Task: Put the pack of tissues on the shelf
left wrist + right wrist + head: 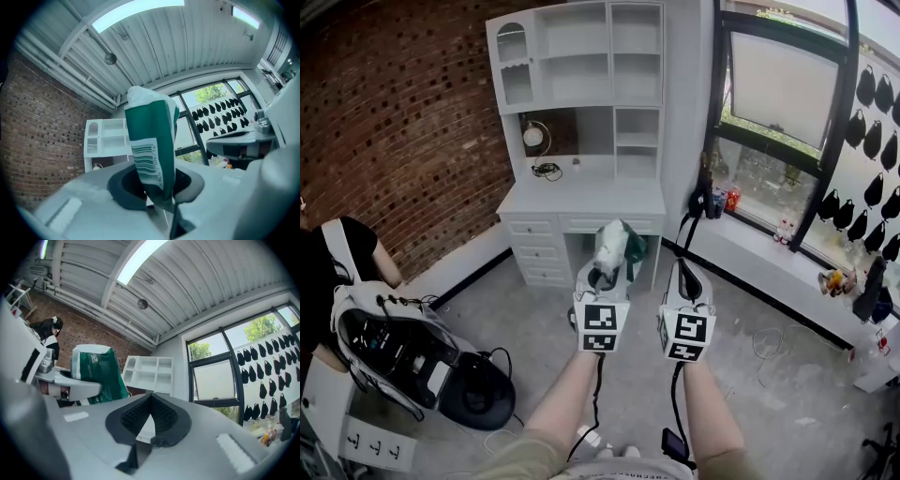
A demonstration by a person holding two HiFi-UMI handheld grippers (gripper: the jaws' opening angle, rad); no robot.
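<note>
Left gripper [157, 190] fingers pinch the pack of tissues [152, 136]; right gripper [149, 420] fingers press together, empty. The shelf [581, 66] seems well apart; placing remains.

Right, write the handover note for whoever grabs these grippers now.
Left gripper: shut on the pack of tissues, which is held up in the air.
Right gripper: shut, nothing in it.
Shelf: white unit above the desk, ahead across the floor; its compartments look bare.
Done: pack is in hand.
Left: carry the pack over, set it on the shelf, and release it.
</note>
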